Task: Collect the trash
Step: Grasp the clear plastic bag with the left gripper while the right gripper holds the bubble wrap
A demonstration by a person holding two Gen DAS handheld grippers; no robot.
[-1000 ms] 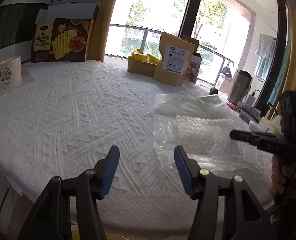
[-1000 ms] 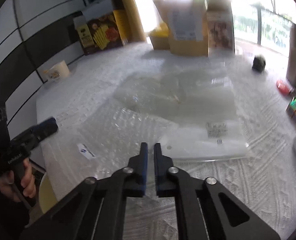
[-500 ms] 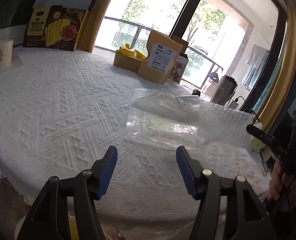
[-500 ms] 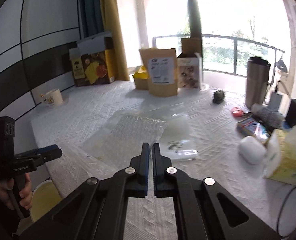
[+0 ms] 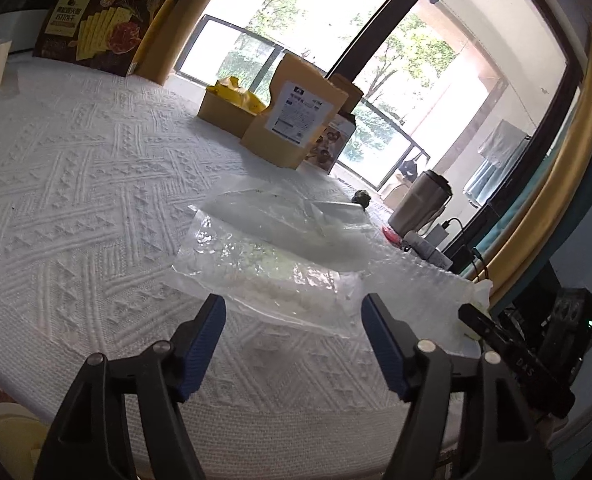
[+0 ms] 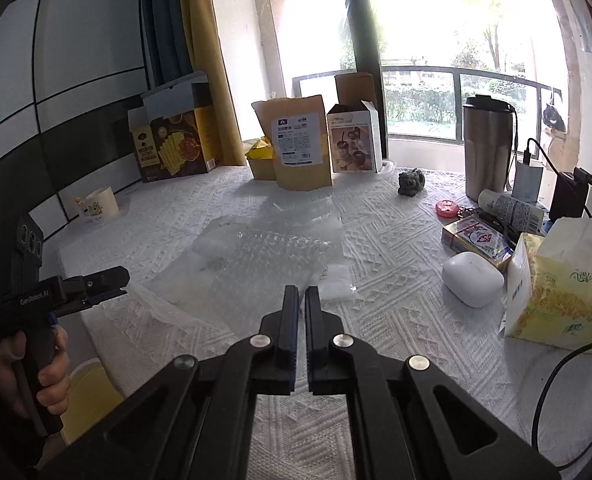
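Note:
Clear plastic bags (image 5: 280, 240) and a sheet of bubble wrap (image 6: 264, 256) lie in a loose pile on the white textured tablecloth (image 5: 76, 184). My left gripper (image 5: 294, 316) is open, its blue pads at the near edge of the nearest bag, holding nothing. It also shows in the right wrist view (image 6: 104, 280) at the pile's left edge. My right gripper (image 6: 300, 300) is shut with nothing visibly between its pads, raised just before the bubble wrap's near edge. The bubble wrap shows in the left wrist view (image 5: 419, 280).
Cracker box (image 6: 176, 148), brown pouch (image 6: 296, 148) and small carton (image 6: 353, 142) stand at the back. A mug (image 6: 98, 204) sits left. Steel tumbler (image 6: 487, 148), white case (image 6: 471, 278), tissue box (image 6: 559, 284) and cables crowd the right. A yellow bin (image 6: 88, 396) sits below the table edge.
The right gripper has pulled back and risen from the pile, staying shut. The left gripper has moved closer to the plastic bags, staying open.

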